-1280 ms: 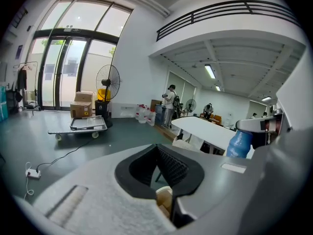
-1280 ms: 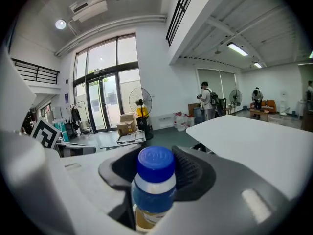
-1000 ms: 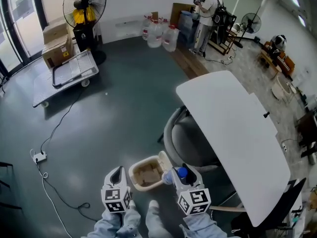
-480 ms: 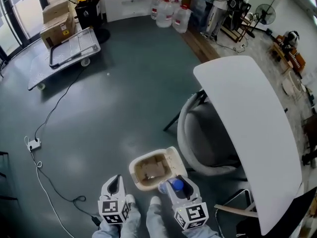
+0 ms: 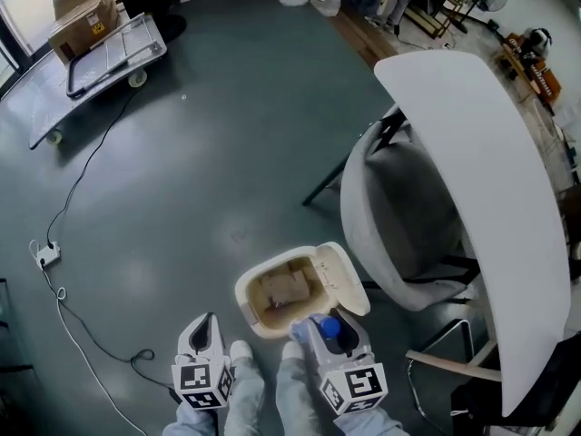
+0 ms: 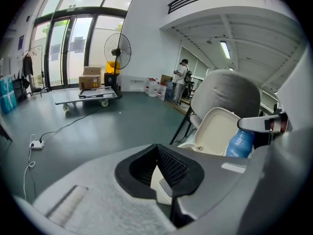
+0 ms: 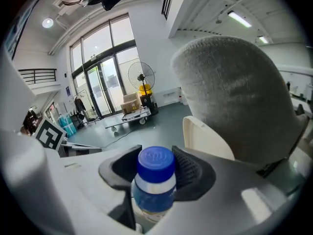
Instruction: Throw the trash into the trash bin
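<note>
Left gripper (image 5: 205,328): jaws closed, empty | Right gripper (image 5: 324,332): jaws clamped on blue-capped bottle (image 7: 155,187) | Bin (image 5: 245,291): lid (image 5: 345,278) up, just ahead of both grippers, bottle at its rim

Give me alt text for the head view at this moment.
Seen from above, the right gripper holds a blue-capped bottle at the near edge of an open cream trash bin on a dark floor, with the empty left gripper beside it. A grey chair and white table stand to the right.
</note>
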`<control>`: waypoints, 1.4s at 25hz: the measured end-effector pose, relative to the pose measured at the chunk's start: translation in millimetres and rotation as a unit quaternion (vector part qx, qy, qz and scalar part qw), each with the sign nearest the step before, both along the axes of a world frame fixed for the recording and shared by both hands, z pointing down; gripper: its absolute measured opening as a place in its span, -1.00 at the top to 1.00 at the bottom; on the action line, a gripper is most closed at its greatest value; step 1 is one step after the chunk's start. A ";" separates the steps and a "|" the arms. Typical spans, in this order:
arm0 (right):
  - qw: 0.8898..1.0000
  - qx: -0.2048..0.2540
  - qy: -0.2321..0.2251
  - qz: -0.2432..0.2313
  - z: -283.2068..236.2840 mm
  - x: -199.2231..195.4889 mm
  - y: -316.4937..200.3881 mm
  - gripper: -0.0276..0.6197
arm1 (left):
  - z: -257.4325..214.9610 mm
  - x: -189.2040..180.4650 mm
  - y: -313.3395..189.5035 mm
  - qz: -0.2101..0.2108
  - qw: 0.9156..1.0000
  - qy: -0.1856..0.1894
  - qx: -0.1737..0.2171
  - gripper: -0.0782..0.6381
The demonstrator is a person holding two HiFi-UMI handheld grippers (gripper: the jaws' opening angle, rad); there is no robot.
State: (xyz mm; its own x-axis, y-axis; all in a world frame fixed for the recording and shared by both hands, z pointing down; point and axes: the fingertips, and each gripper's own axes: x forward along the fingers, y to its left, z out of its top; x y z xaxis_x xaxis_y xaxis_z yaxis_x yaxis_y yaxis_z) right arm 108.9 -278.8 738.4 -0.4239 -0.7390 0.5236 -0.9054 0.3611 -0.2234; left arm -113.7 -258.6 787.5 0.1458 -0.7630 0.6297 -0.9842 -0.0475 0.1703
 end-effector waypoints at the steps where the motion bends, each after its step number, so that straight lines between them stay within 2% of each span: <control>1: 1.000 -0.001 -0.001 0.003 3.6 -1.4 -0.7 0.31 | 3.6 -1.3 -0.2 0.002 1.000 0.000 -0.001 0.76; 14: 0.999 -0.016 -0.009 0.042 44.9 -18.1 -17.4 0.31 | 16.8 -23.5 -0.8 0.004 1.000 -0.002 -0.012 0.76; 24: 0.997 -0.018 0.024 0.066 97.5 -27.0 -44.3 0.31 | 31.3 -36.2 3.2 0.001 1.000 -0.002 -0.018 0.76; 35: 0.987 -0.083 0.042 0.130 172.6 -16.2 -56.5 0.31 | 40.1 -43.6 11.6 -0.001 1.000 -0.004 -0.029 0.76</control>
